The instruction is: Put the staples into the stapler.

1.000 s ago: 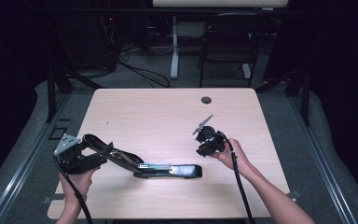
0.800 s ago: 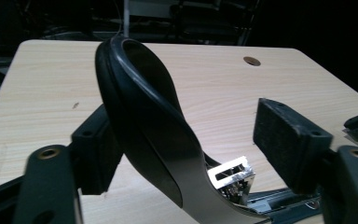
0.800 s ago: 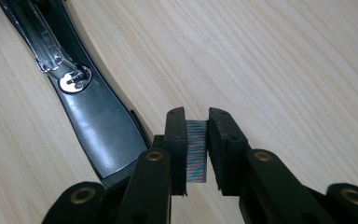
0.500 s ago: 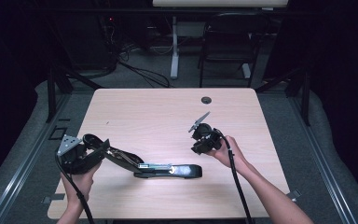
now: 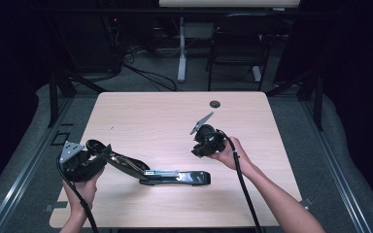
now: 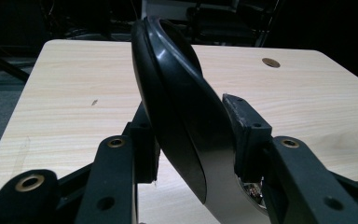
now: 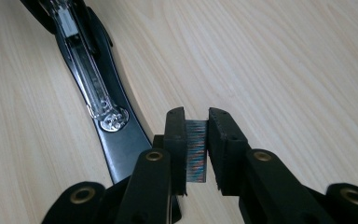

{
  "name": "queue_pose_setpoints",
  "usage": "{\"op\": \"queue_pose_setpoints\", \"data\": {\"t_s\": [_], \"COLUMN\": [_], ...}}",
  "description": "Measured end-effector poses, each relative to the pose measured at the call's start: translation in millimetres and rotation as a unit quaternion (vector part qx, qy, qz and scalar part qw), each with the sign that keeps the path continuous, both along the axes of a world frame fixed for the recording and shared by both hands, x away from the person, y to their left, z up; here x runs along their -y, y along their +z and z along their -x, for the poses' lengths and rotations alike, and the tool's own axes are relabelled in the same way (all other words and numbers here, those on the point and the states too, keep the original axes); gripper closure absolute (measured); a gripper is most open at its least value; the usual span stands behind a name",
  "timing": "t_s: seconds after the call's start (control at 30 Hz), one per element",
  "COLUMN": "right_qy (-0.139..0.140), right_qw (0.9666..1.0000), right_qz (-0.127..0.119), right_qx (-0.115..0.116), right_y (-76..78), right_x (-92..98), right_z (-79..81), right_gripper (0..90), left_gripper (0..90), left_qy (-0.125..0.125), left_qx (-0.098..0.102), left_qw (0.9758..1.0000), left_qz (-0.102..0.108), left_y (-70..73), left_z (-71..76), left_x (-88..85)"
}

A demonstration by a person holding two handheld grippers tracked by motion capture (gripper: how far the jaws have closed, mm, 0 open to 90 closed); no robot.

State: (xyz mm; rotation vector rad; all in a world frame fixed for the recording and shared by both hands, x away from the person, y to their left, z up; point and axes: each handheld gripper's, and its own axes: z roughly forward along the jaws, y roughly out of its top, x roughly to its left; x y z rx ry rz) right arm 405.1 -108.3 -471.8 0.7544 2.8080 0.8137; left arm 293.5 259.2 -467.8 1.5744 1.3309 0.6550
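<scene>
A black stapler (image 5: pixel 175 177) lies opened flat near the table's front edge, its metal staple channel (image 7: pixel 93 88) facing up. Its black top cover (image 6: pixel 182 107) rises toward the left, and my left gripper (image 5: pixel 102 151) at the table's left edge has just been closing on it. The pads (image 6: pixel 242 135) now press on both sides of the cover. My right gripper (image 5: pixel 197 150) hovers right of centre, pointing down at the stapler. It is shut on a short strip of staples (image 7: pixel 196 149).
A round cable hole (image 5: pixel 215 104) sits near the table's far edge. The wooden tabletop (image 5: pixel 150 121) is bare between the hands and the far edge. A chair (image 5: pixel 238 43) and floor cables lie beyond the table.
The left jaws have closed onto the stapler's cover. The right gripper has drifted a little to the left with the staples still in it.
</scene>
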Motion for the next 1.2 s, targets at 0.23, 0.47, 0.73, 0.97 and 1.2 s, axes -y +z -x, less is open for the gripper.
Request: {"op": "queue_pose_setpoints", "data": {"t_s": [0.23, 0.47, 0.73, 0.97, 1.2], "right_qy": [0.019, 0.038, 0.066, 0.09, 0.116], "right_qw": [0.9998, 0.9992, 0.9976, 0.9955, 0.9926], "right_qz": [-0.006, -0.011, -0.019, -0.026, -0.032], "right_qx": [0.0, 0.002, -0.002, -0.01, -0.012], "right_y": [1.7, 3.1, 5.2, 4.1, 4.0], "right_x": [-8.5, -19.3, -32.5, -46.6, -60.3], "right_z": [-4.1, -6.3, -6.9, -5.4, -3.0], "right_gripper": [78.4, 78.4, 78.4, 78.4, 78.4], "left_gripper": [59.5, 59.6, 59.6, 59.7, 59.6], "left_qy": [0.003, 0.005, 0.007, 0.008, 0.007], "left_qx": [0.001, 0.0, -0.001, 0.0, 0.0], "left_qw": [1.0, 1.0, 1.0, 1.0, 1.0], "left_qz": [-0.001, -0.001, -0.002, -0.002, -0.003], "left_y": [0.0, 0.0, 0.2, 0.0, 0.0], "left_z": [-0.1, 0.1, 0.0, 0.2, 0.2], "left_x": [0.8, 1.1, 1.5, 1.7, 1.4]}}
